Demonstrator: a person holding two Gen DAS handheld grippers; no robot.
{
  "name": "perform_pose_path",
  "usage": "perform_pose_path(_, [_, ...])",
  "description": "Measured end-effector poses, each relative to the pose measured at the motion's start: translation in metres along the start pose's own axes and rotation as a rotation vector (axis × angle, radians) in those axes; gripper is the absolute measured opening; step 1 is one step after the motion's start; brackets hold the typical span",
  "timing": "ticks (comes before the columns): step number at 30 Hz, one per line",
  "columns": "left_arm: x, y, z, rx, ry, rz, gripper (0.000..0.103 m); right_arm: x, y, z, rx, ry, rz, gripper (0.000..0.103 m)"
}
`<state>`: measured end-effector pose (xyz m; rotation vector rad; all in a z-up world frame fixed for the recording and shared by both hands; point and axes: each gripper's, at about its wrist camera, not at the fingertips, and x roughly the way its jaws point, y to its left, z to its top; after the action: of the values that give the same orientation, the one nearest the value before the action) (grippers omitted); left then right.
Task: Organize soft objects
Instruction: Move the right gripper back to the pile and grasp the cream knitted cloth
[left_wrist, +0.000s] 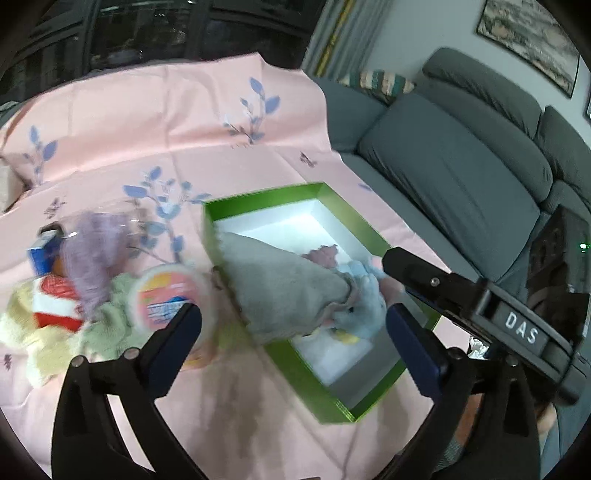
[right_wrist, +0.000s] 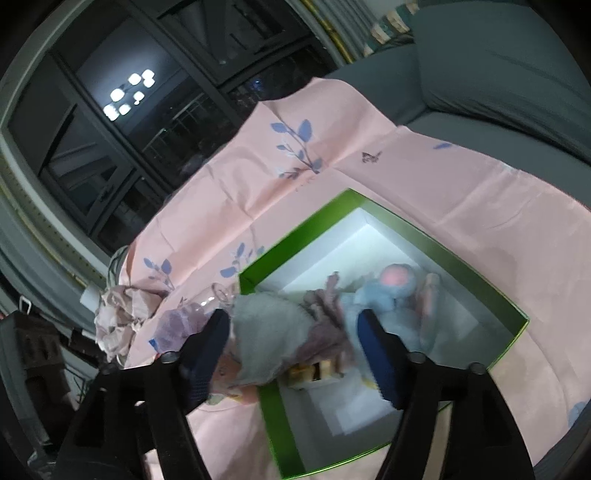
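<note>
A green box (left_wrist: 369, 397) with a white inside lies on the pink cloth; it also shows in the right wrist view (right_wrist: 280, 428). A grey towel (left_wrist: 288, 288) hangs over its left rim, half inside, seen too in the right wrist view (right_wrist: 269, 332). A light blue plush toy (left_wrist: 364, 302) lies in the box, with a pink face in the right wrist view (right_wrist: 395, 288). My left gripper (left_wrist: 293, 332) is open above the towel. My right gripper (right_wrist: 291, 354) is open around the towel; its body (left_wrist: 480, 295) reaches over the box.
A pile of soft things lies left of the box: a purple cloth (left_wrist: 92, 254), a pale green towel (left_wrist: 74, 339), a red and white item (left_wrist: 55, 302). A round tub (left_wrist: 170, 295) and a blue carton (left_wrist: 42, 254) sit there. A grey sofa (left_wrist: 461, 166) stands right.
</note>
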<state>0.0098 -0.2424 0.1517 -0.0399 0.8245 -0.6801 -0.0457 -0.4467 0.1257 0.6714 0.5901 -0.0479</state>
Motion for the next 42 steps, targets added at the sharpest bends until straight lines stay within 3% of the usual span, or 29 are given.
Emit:
perform_pose_path(7, [-0.057, 0.049, -0.02, -0.09, -0.059, 0.082, 0.102, -0.002, 0.036, -0.008, -0.099, 0.001, 0.009, 0.096])
perform_pose_path(14, [-0.102, 0.116, -0.055, -0.234, -0.085, 0.21, 0.102, 0.002, 0.075, -0.024, -0.207, 0.026, 0.013, 0.096])
perform_pose_path(17, [-0.119, 0.145, -0.074, -0.272, -0.091, 0.3, 0.102, 0.005, 0.094, -0.034, -0.259, 0.045, 0.017, 0.097])
perform_pose_path(21, [-0.125, 0.187, -0.099, -0.362, -0.08, 0.373, 0.102, 0.011, 0.115, -0.048, -0.317, 0.073, 0.024, 0.097])
perform_pose_path(25, [-0.122, 0.219, -0.121, -0.449, -0.049, 0.374, 0.102, 0.03, 0.137, -0.065, -0.364, 0.13, 0.039, 0.097])
perform_pose_path(29, [-0.119, 0.237, -0.13, -0.467, -0.057, 0.463, 0.102, 0.061, 0.162, -0.09, -0.368, 0.25, 0.112, 0.097])
perform_pose_path(32, [-0.115, 0.244, -0.132, -0.479, -0.032, 0.472, 0.102, 0.09, 0.184, -0.109, -0.367, 0.322, 0.132, 0.097])
perform_pose_path(36, [-0.119, 0.252, -0.134, -0.482, -0.041, 0.524, 0.102, 0.132, 0.208, -0.128, -0.351, 0.4, 0.093, 0.097])
perform_pose_path(42, [-0.129, 0.266, -0.138, -0.532, -0.049, 0.521, 0.102, 0.18, 0.238, -0.15, -0.386, 0.394, 0.0, 0.096])
